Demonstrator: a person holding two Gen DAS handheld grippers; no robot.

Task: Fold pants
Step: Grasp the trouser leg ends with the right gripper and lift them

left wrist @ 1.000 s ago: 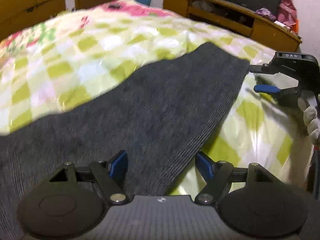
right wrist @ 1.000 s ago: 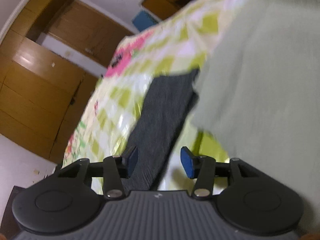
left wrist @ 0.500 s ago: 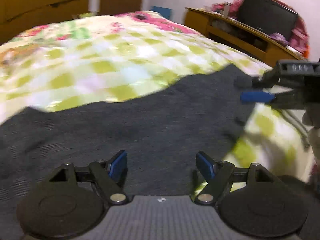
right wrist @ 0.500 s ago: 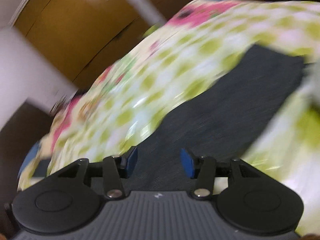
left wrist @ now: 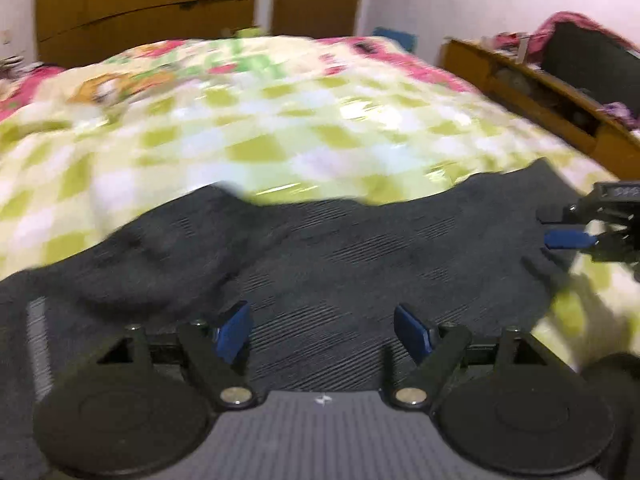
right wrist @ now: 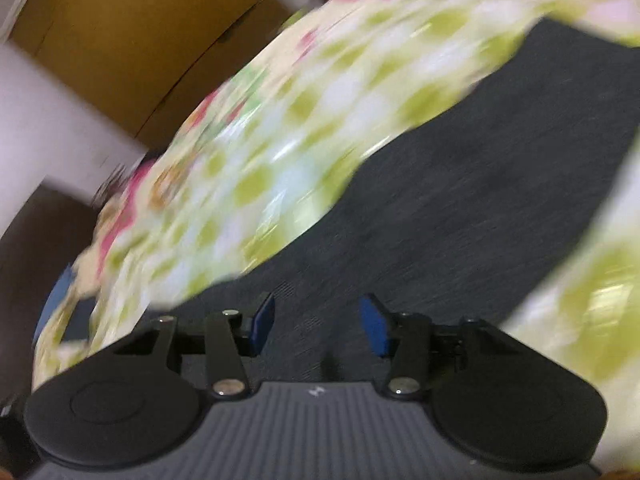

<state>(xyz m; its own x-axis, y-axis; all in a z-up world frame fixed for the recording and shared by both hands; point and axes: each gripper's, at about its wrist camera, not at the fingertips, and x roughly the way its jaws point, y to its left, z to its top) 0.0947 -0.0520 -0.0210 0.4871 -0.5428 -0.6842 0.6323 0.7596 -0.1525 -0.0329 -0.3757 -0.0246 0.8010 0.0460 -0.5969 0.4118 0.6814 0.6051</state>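
Dark grey ribbed pants [left wrist: 360, 248] lie flat on a bed with a yellow-green checked cover [left wrist: 248, 128]. My left gripper [left wrist: 322, 330] is open and empty, low over the near part of the pants. My right gripper [right wrist: 316, 322] is open and empty, also over the pants [right wrist: 460, 200]. The right gripper also shows in the left wrist view [left wrist: 576, 232] at the pants' right end, its blue pad just above the cloth. Both views are blurred.
A wooden shelf unit [left wrist: 540, 96] with a dark screen and clutter stands along the right of the bed. Wooden wardrobe doors [left wrist: 144, 8] stand behind the bed. The bed cover has a pink flowered border [left wrist: 380, 52] at the far end.
Both grippers have swung left and lowered over the pants. The pale green cloth seen earlier in the right wrist view is out of frame. Both stay open.
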